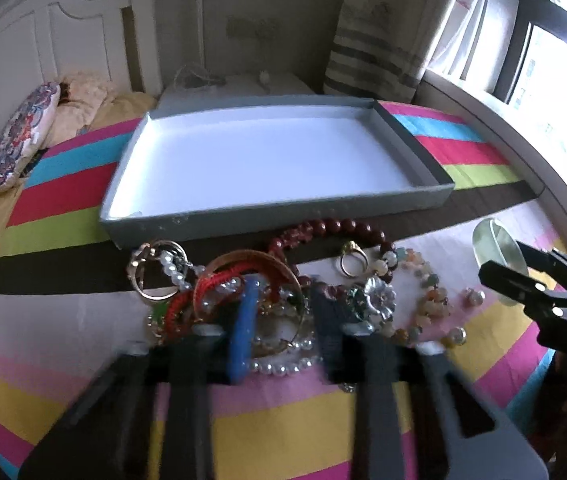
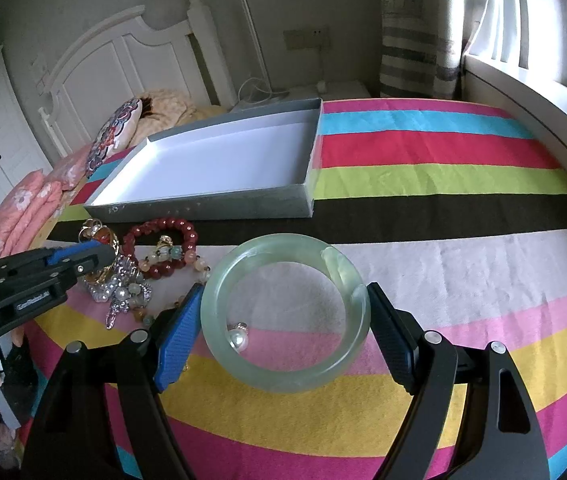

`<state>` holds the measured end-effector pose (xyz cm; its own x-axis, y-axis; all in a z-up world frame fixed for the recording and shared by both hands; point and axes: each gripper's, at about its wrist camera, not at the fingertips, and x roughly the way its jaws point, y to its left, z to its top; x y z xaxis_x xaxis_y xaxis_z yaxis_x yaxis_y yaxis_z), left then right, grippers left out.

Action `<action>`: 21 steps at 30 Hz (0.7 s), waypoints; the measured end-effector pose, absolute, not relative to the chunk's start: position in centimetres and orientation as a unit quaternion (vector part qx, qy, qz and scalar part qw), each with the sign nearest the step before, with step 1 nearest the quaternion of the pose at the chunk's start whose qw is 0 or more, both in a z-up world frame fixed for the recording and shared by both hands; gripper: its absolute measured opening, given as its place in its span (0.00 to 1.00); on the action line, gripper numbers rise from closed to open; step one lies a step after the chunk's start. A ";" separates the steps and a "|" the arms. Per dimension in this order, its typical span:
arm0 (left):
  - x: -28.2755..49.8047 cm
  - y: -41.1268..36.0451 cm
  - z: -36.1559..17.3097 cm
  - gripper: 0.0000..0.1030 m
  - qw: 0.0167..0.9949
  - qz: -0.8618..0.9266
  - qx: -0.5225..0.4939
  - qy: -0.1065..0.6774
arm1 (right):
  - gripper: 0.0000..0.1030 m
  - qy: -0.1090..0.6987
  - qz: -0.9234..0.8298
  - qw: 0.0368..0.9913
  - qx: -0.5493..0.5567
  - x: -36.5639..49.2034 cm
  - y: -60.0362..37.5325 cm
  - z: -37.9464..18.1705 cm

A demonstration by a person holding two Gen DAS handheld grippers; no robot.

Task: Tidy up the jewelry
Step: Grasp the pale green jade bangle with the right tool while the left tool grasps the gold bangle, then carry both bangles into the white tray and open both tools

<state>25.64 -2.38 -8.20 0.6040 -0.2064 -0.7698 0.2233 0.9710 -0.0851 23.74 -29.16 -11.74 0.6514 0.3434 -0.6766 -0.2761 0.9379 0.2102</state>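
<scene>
Striped bed (image 2: 443,176) | 1 tray (image 2: 203,205) | R tool (image 2: 284,294) clamps 1 jade bangle (image 2: 283,243) | L tool (image 2: 103,255) near-closed in jewelry pile (image 2: 165,226), grip unclear

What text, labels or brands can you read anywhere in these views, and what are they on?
One label only: small white lettering on the side of the left gripper body, in the right wrist view, too small and blurred to read.
Box, jade bangle, jewelry pile, striped sheet, pillow: no text visible.
</scene>
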 end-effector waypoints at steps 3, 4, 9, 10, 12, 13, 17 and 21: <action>25.1 -2.6 -8.2 0.02 0.897 -0.123 0.019 0.424 | 0.75 0.382 0.170 0.907 0.046 23.8 -29.2 -11.8; 24.7 -2.8 -8.1 0.01 0.899 -0.124 0.025 0.420 | 0.75 0.382 0.170 0.907 0.046 23.8 -29.2 -11.8; 23.0 -2.7 -7.2 0.01 0.907 -0.133 0.023 0.399 | 0.75 0.381 0.170 0.907 0.047 23.8 -29.2 -11.7; 22.7 -2.5 -6.9 0.01 0.908 -0.137 0.018 0.395 | 0.75 0.381 0.170 0.907 0.047 23.8 -29.2 -11.7; 22.0 -2.0 -6.3 0.01 0.911 -0.142 0.008 0.387 | 0.75 0.380 0.170 0.908 0.047 23.7 -29.2 -11.7; 21.7 -1.6 -5.9 0.01 0.913 -0.146 0.000 0.382 | 0.75 0.379 0.170 0.908 0.048 23.7 -29.2 -11.7; 21.0 0.1 -4.7 0.01 0.913 -0.161 -0.039 0.372 | 0.75 0.374 0.170 0.910 0.051 23.6 -29.3 -11.6; 20.7 1.6 -3.0 0.01 0.914 -0.177 -0.075 0.357 | 0.75 0.367 0.172 0.912 0.065 23.6 -29.9 -11.4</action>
